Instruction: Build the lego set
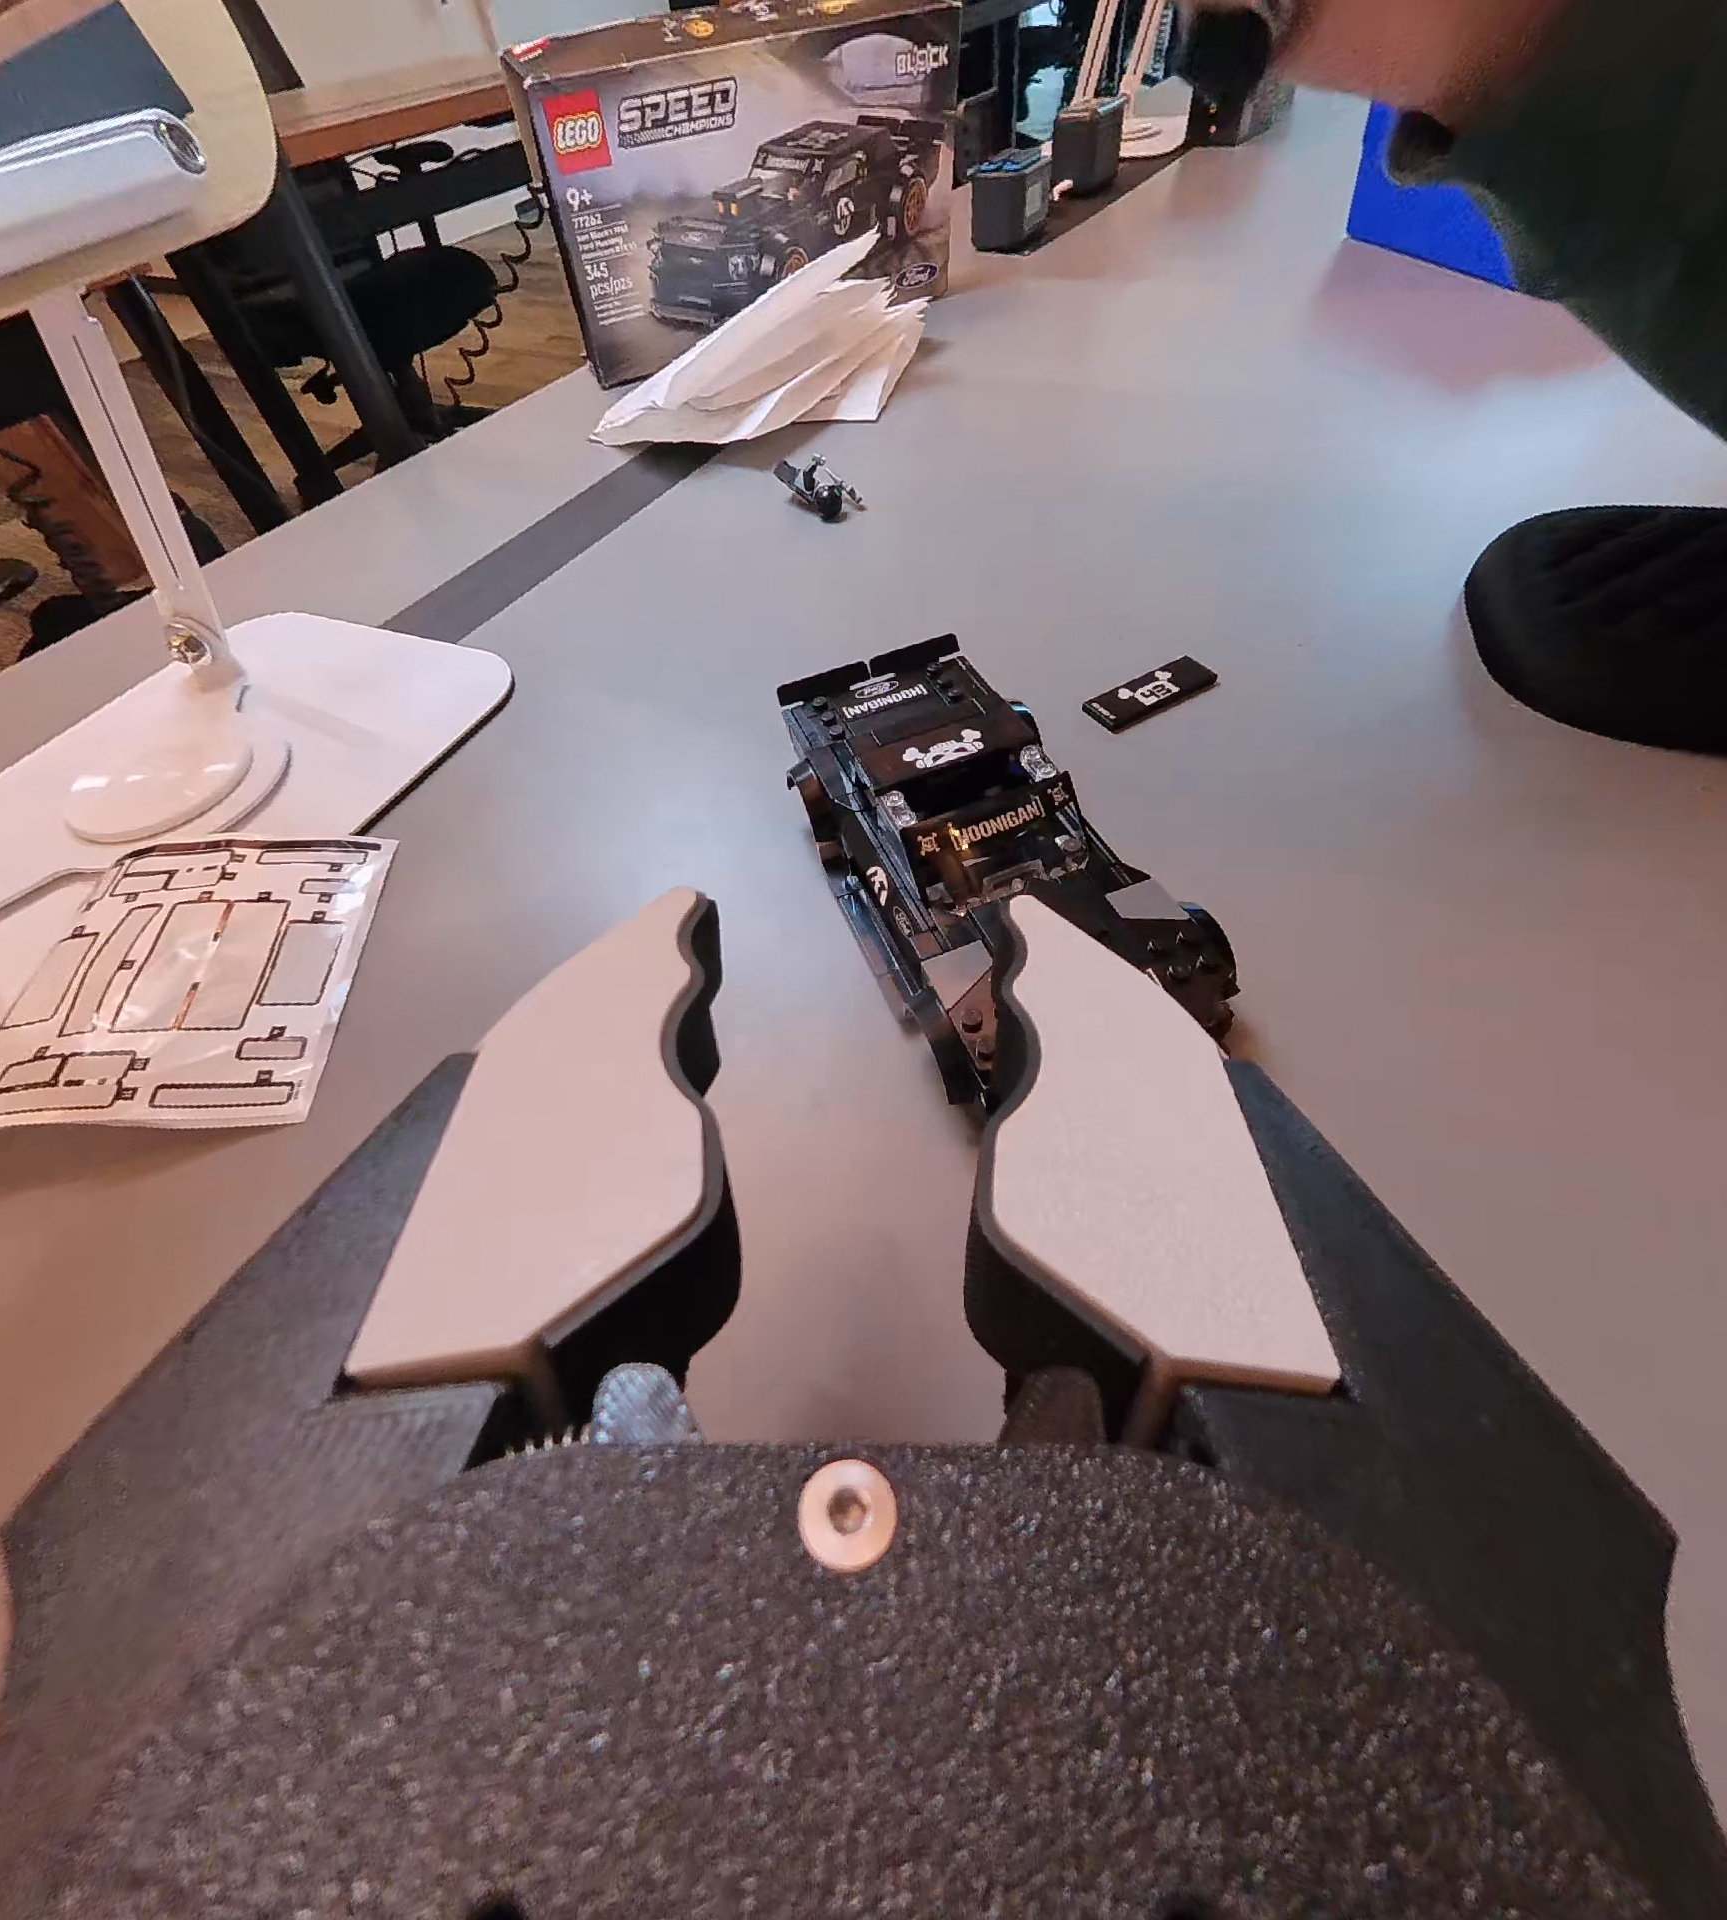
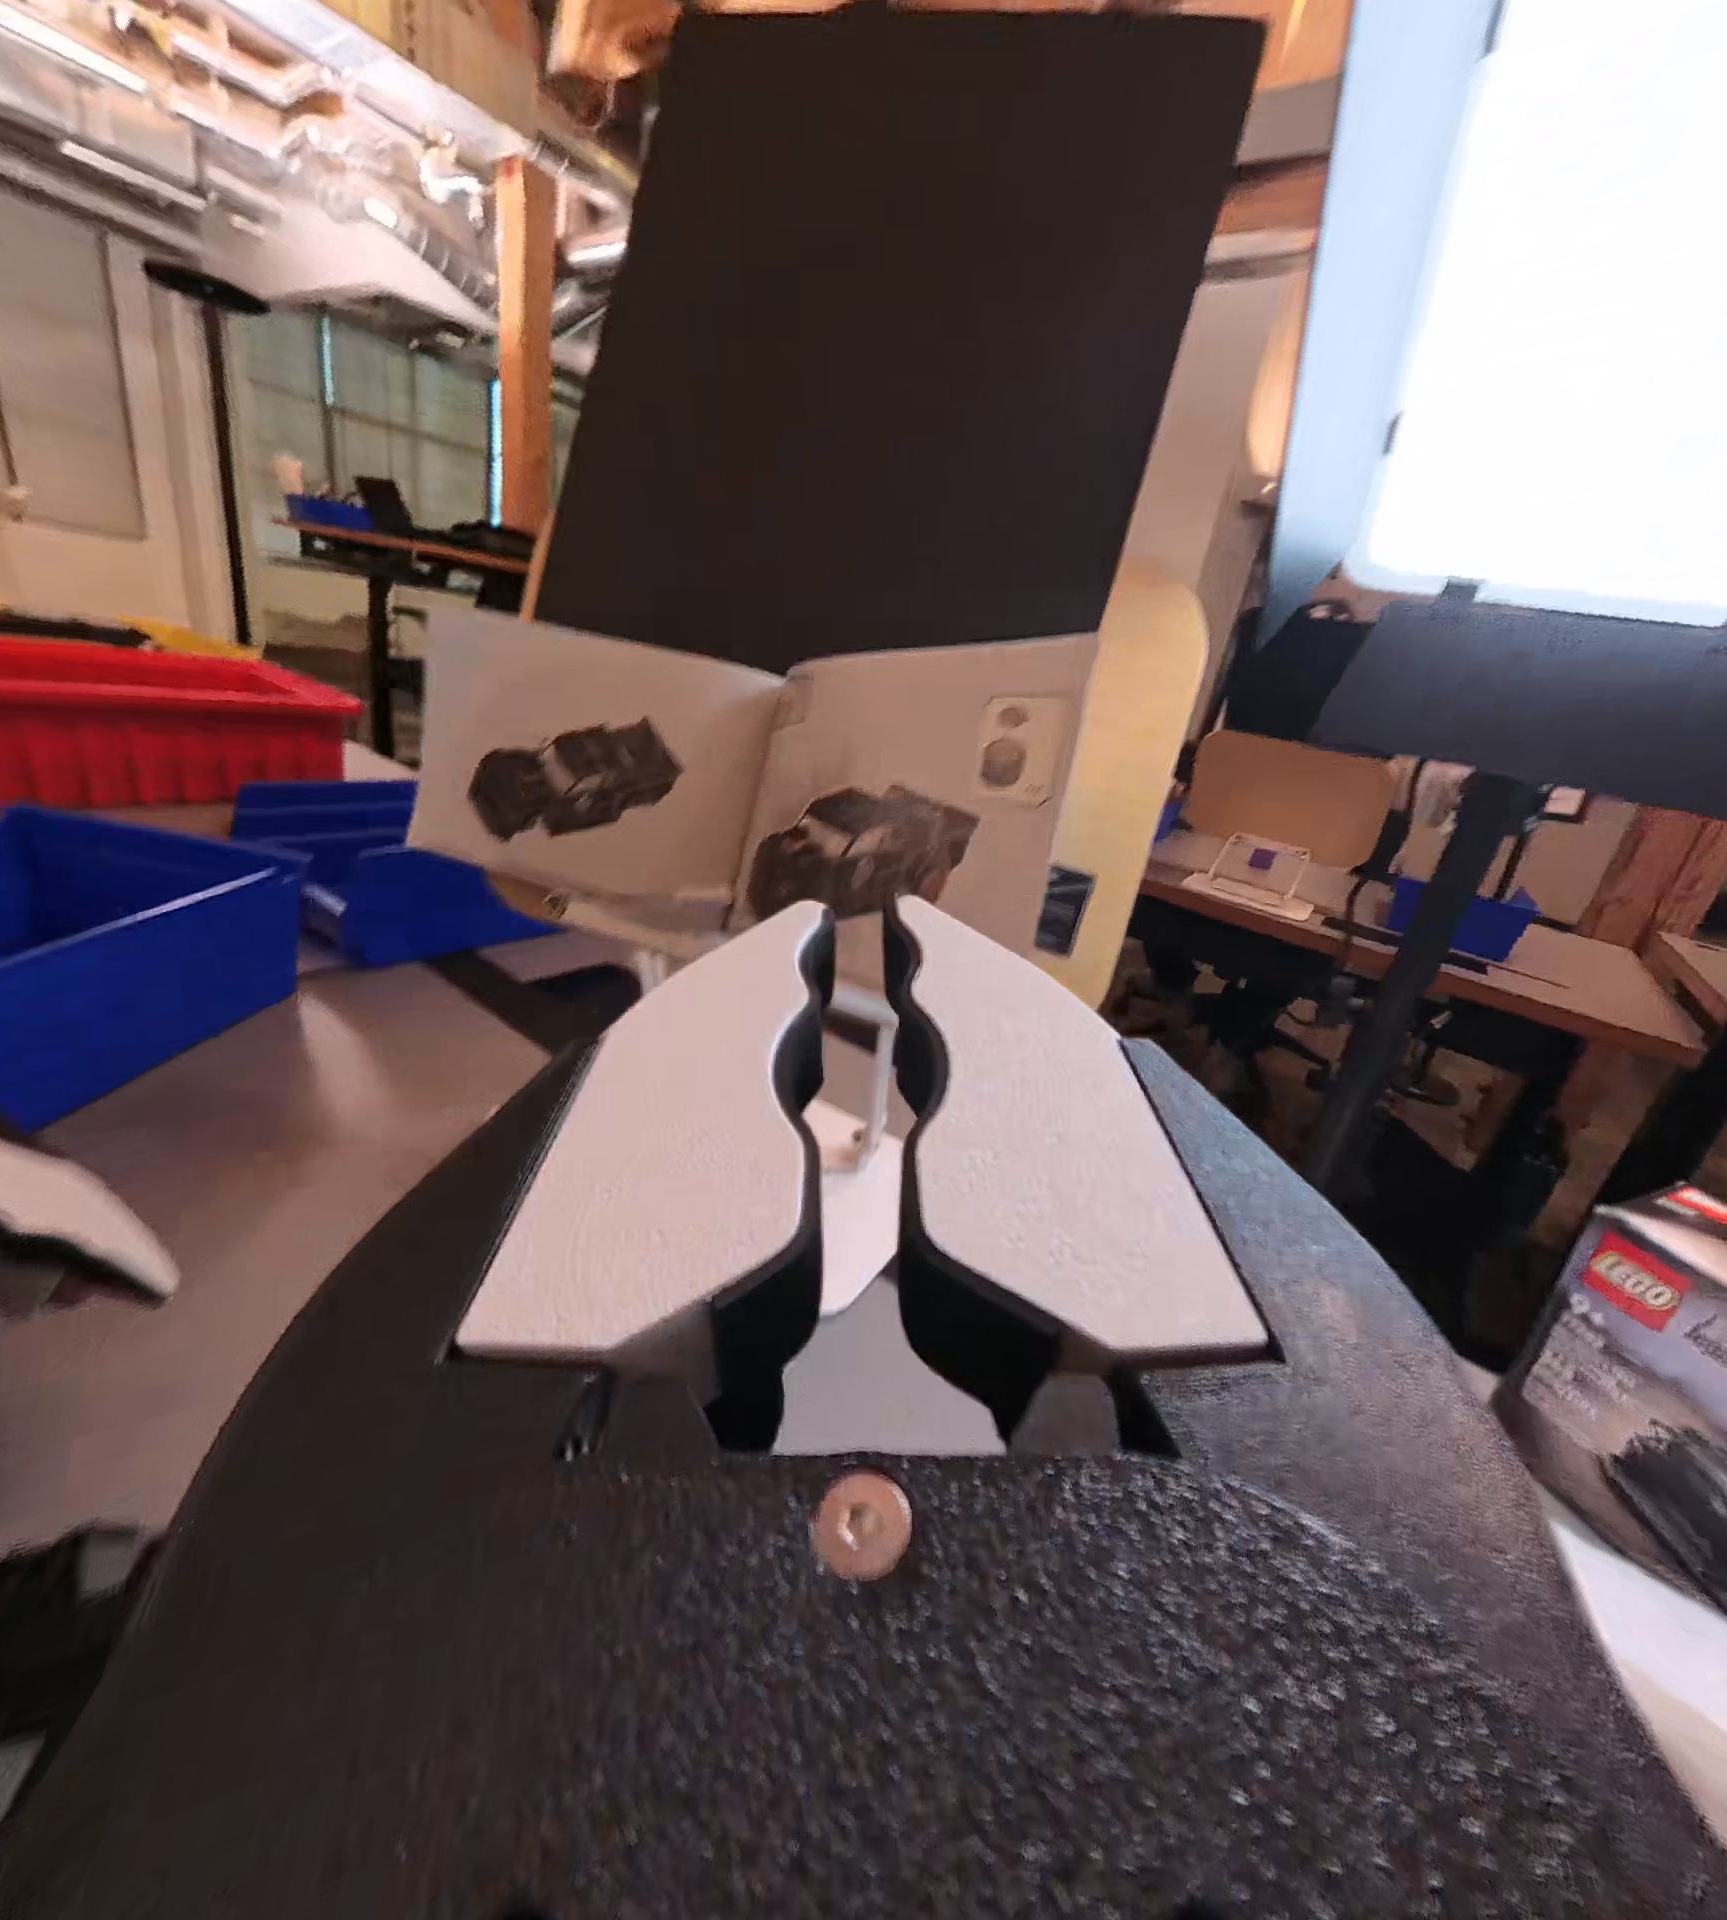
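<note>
Grey table carries everything. Left gripper sits low over it, jaws released with a wide gap; its right fingertip overlaps the near end of the car, contact unclear, nothing clamped.

Right gripper is raised and aimed across the room, jaws nearly together with a thin slit between, nothing in them.

Largest to smallest:
- Set box, dark printed carton, upright at the far table edge; brand logo, car photo and text on its front. It also shows at lower right of the right wrist view.
- White stand, flat base and angled post, left side.
- Open instruction booklet, propped up, car pictures on both pages.
- Blue bins and a red bin beyond the table.
- White paper bags, crumpled, just in front of the box.
- Sticker sheet, mostly peeled, near left.
- Black lego car, partly built, mid-table, white lettering and decals on its body.
- Black tile with white print, lying flat right of the car, apart from it.
- Small dark part cluster between car and bags.
</note>
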The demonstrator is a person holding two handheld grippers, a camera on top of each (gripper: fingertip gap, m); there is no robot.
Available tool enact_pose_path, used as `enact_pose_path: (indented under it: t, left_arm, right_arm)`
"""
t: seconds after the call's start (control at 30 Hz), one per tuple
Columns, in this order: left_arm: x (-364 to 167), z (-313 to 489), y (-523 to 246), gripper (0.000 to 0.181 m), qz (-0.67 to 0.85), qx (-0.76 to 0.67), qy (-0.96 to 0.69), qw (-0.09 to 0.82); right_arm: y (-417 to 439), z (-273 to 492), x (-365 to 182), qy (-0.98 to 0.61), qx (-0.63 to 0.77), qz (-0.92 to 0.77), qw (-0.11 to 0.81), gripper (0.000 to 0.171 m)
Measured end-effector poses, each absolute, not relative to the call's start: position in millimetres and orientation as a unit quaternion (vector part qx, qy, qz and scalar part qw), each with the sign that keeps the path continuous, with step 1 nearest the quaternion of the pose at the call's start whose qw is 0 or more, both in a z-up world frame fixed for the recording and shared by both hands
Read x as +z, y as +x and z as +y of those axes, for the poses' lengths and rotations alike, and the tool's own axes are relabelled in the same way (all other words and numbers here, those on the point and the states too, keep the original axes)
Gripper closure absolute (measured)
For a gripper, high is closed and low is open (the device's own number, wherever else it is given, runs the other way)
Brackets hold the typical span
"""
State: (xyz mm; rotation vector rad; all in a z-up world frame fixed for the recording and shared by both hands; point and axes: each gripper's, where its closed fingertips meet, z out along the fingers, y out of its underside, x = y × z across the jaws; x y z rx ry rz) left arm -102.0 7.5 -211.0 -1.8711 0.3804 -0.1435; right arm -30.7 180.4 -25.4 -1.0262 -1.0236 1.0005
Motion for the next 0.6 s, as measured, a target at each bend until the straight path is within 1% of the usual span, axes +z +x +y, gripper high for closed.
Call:
enact_pose_path:
  t: [0.17,0.23,0.3,0.37,0.47,0.6]
  left_arm:
    - [-209,7,-98,0.136,0.168,-0.060,-0.797,0.576]
    - [-211,7,-97,0.137,0.170,-0.058,-0.799,0.573]
    - [-213,7,-97,0.137,0.171,-0.058,-0.802,0.570]
    - [-213,5,-95,0.145,0.167,-0.070,-0.807,0.562]
    - [-205,2,-98,0.157,0.141,-0.078,-0.802,0.575]
    - [-193,-1,-110,0.172,0.098,-0.075,-0.791,0.600]
  right_arm:
    - [-10,147,-90,-0.484,0.465,-0.486,0.559,0.141]
    - [-7,137,-113,-0.494,0.469,-0.504,0.531,0.137]
    - [-5,126,-133,-0.494,0.461,-0.536,0.507,0.136]
    - [-4,117,-151,-0.487,0.437,-0.576,0.489,0.134]
    - [-5,106,-173,-0.473,0.408,-0.624,0.469,0.127]
    - [-11,96,-179,-0.465,0.427,-0.622,0.463,0.125]
